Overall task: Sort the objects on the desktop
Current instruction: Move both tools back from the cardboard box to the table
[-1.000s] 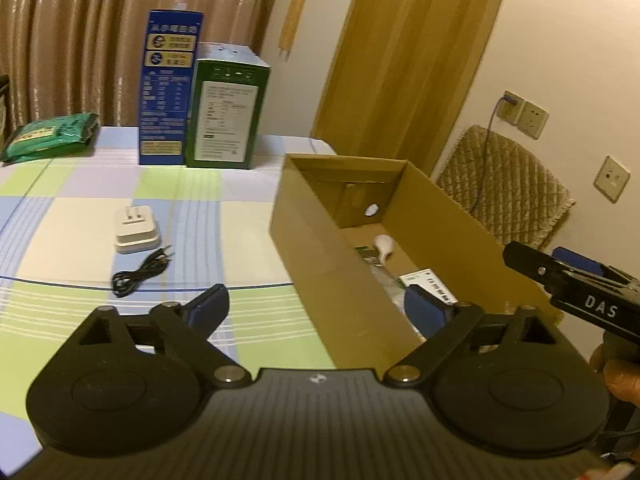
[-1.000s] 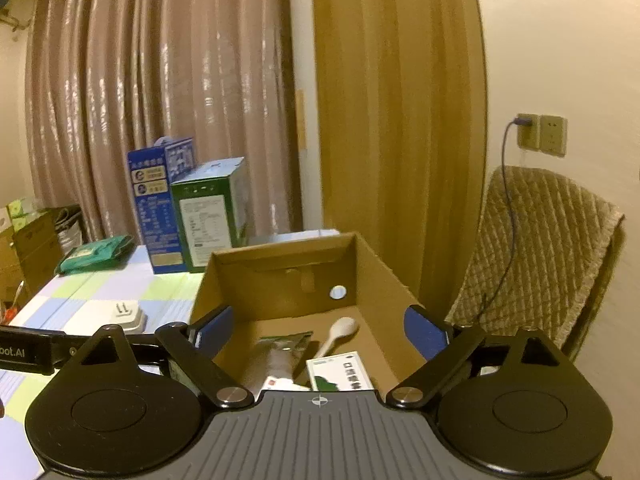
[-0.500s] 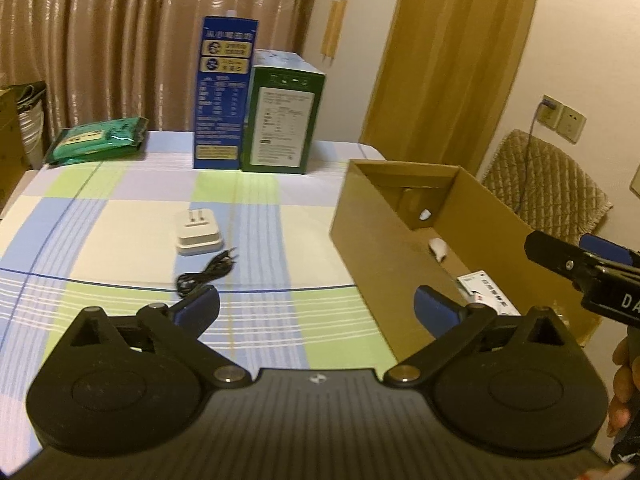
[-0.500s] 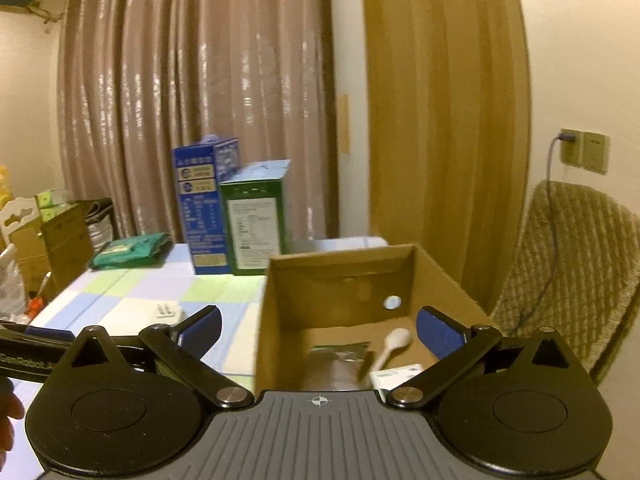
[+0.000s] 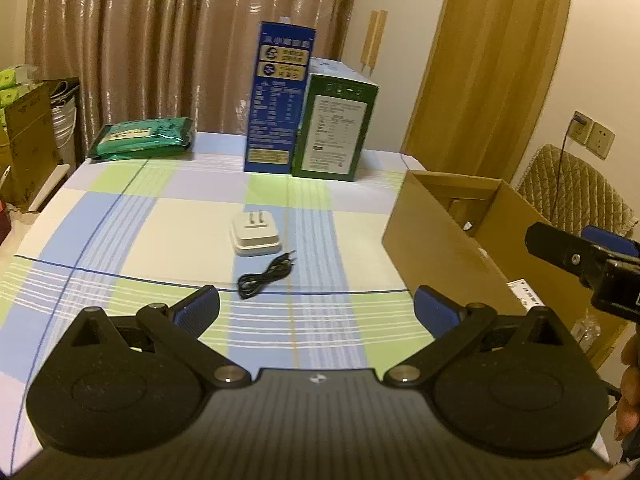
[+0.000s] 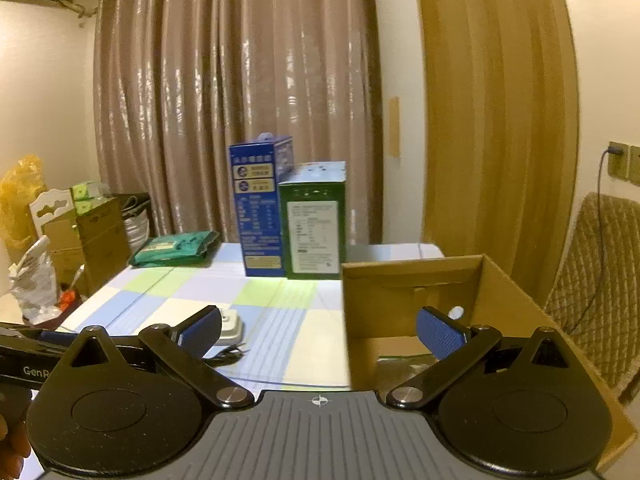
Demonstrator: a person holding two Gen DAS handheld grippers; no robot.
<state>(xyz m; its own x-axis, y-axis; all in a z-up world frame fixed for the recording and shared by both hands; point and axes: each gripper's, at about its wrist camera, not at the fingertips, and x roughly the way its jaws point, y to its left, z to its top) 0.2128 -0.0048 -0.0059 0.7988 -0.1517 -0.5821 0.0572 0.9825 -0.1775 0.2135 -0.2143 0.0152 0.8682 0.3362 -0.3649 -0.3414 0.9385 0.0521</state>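
A white plug adapter (image 5: 255,235) lies on the checked tablecloth (image 5: 160,216), with a coiled black cable (image 5: 266,275) just in front of it. My left gripper (image 5: 316,310) is open and empty, above the table's near side, short of the cable. An open cardboard box (image 5: 440,248) stands at the right; a white packet (image 5: 528,297) shows inside. My right gripper (image 6: 319,330) is open and empty at the box's near left corner (image 6: 400,292). The adapter (image 6: 231,327) and cable (image 6: 226,353) also show in the right wrist view, partly behind a finger.
A tall blue carton (image 5: 278,100) and a green carton (image 5: 334,126) stand at the table's back. A green packet (image 5: 140,136) lies back left. Cardboard boxes (image 5: 24,136) sit on the floor left. A quilted chair (image 5: 576,188) stands behind the box.
Both grippers have swung left, away from the box interior toward the table. The adapter and cable now sit near the middle of the left wrist view. Both stay open.
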